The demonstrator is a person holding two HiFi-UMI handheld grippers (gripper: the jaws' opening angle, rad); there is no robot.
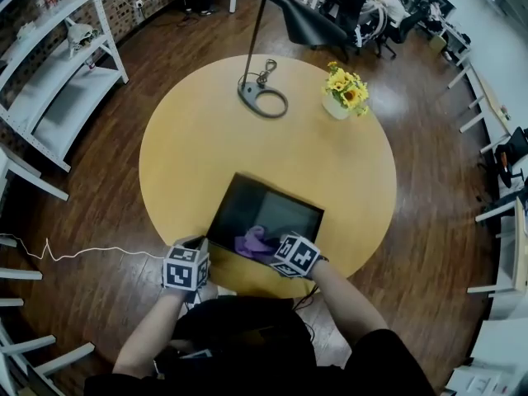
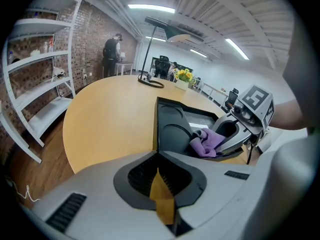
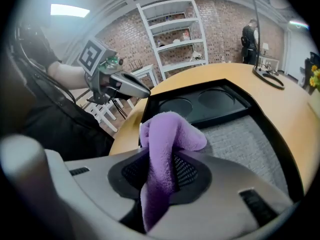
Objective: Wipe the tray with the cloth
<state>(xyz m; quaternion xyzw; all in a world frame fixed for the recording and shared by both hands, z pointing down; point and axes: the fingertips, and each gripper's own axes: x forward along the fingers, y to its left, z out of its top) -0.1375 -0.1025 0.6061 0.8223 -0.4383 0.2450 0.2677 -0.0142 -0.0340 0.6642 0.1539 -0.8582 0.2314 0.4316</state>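
Observation:
A black tray (image 1: 280,206) lies at the near edge of the round wooden table (image 1: 198,139). My left gripper (image 1: 200,244) is shut on the tray's near left corner; in the left gripper view the tray's rim (image 2: 156,129) runs straight into the closed jaws of that gripper (image 2: 158,156). My right gripper (image 3: 162,154) is shut on a purple cloth (image 3: 167,134), which bulges out above its fingers. The cloth (image 1: 252,242) hangs over the tray's near part, over the grey floor (image 3: 240,141) of the tray. From the left gripper view the cloth (image 2: 207,141) sits bunched at the right gripper (image 2: 222,143).
A black lamp's ring base (image 1: 264,99) and a pot of yellow flowers (image 1: 345,93) stand at the table's far side. White shelves (image 1: 49,73) stand to the left. A white cable (image 1: 82,252) trails across the wooden floor. A person (image 2: 111,54) stands far off.

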